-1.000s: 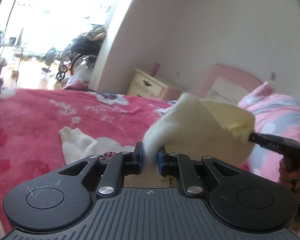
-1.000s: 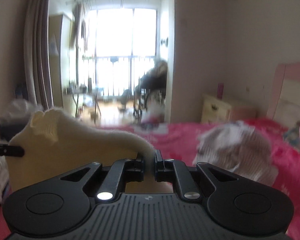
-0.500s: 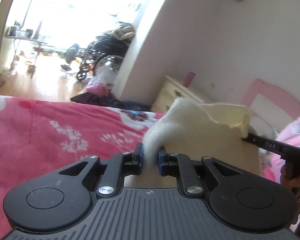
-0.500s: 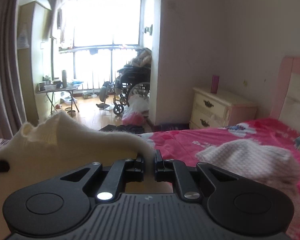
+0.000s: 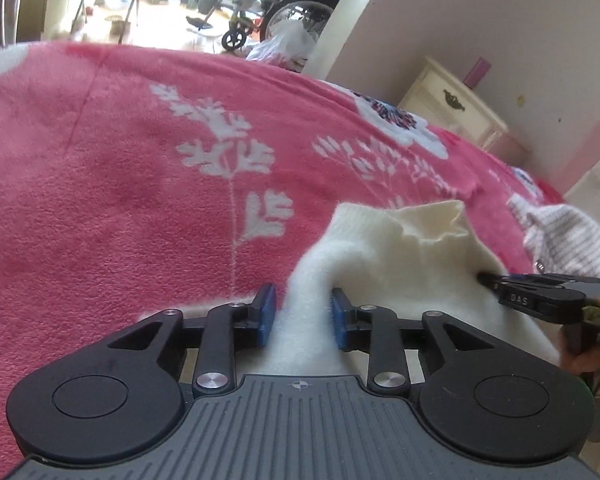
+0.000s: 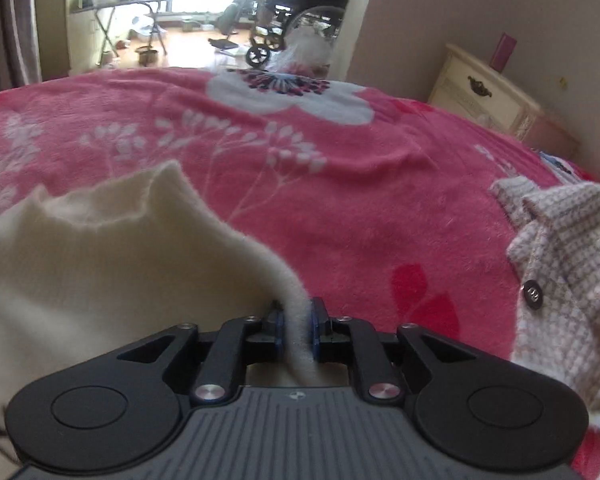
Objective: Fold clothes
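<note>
A cream knit garment [image 5: 404,256] lies low over the pink floral blanket [image 5: 140,168], stretched between both grippers. My left gripper [image 5: 302,312] has its jaws parted around a fold of the cream cloth, which still passes between the blue pads. My right gripper [image 6: 298,326] is shut on another edge of the same garment [image 6: 112,256]. The right gripper's fingers [image 5: 540,296] show at the right edge of the left wrist view, pinching the cloth.
A grey-and-white checked knit garment [image 6: 568,256] with a dark button lies on the blanket [image 6: 340,184] to the right; it also shows in the left wrist view [image 5: 564,236]. A cream nightstand [image 6: 488,92] stands past the bed's far edge, a wheelchair [image 6: 296,8] beyond.
Both grippers have tipped down and lowered the cream garment from the air towards the blanket. The left jaws have widened around the cloth.
</note>
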A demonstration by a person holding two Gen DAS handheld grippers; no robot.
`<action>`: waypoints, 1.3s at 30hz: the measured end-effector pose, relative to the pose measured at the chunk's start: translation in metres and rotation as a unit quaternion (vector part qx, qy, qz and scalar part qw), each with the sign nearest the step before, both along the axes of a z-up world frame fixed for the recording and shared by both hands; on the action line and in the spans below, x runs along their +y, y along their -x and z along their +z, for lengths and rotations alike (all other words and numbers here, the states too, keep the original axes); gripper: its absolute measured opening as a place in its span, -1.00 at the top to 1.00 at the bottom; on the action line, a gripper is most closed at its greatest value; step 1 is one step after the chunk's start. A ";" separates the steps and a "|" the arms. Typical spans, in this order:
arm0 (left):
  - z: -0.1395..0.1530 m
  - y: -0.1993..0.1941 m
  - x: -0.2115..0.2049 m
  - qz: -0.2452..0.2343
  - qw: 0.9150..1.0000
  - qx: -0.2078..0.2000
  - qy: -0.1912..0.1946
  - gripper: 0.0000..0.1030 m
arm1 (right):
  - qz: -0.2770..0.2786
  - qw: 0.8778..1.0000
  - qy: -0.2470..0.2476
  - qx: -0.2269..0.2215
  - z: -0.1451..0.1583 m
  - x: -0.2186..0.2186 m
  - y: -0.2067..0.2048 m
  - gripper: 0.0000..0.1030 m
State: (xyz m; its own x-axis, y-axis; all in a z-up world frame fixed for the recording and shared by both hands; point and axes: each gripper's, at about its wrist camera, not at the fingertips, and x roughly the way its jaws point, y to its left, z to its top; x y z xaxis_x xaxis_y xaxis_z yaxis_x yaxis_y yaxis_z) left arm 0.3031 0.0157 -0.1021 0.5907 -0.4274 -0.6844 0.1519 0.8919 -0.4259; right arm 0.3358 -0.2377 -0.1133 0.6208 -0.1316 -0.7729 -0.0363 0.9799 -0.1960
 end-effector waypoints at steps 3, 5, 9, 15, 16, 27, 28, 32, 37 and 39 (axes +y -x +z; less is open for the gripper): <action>0.007 -0.002 0.012 0.012 0.999 0.014 0.036 0.13 | 0.002 1.000 0.015 0.004 0.018 -0.010 -0.001 -0.14; 0.015 0.003 0.026 0.028 0.997 0.015 0.074 -0.09 | 0.009 1.000 0.003 -0.001 0.031 -0.022 0.006 -0.30; 0.027 0.017 0.057 0.051 0.983 0.038 0.170 -0.12 | -0.001 0.998 -0.061 -0.014 0.068 -0.045 0.041 -0.35; 0.064 0.079 0.104 0.058 0.982 0.028 0.175 -0.12 | 0.029 0.977 -0.207 -0.045 0.132 -0.061 0.127 -0.42; 0.067 0.091 0.110 0.057 0.984 0.031 0.163 -0.12 | 0.040 0.970 -0.238 -0.041 0.138 -0.059 0.142 -0.42; 0.027 0.217 0.118 0.024 0.993 0.092 0.072 -0.12 | 0.140 0.930 -0.338 0.036 0.143 0.046 0.241 -0.39; 0.024 0.224 0.116 0.021 0.994 0.087 0.067 -0.12 | 0.139 0.927 -0.344 0.048 0.141 0.056 0.239 -0.36; 0.023 0.248 0.112 0.002 0.997 0.057 0.048 -0.12 | 0.188 0.927 -0.313 0.087 0.140 0.114 0.230 -0.32; 0.015 0.273 0.105 -0.028 0.998 0.054 -0.005 -0.12 | 0.324 0.925 -0.172 0.095 0.124 0.215 0.230 -0.26; 0.012 0.284 0.110 -0.031 0.997 0.064 -0.005 -0.12 | 0.389 0.913 -0.091 0.085 0.108 0.251 0.235 -0.26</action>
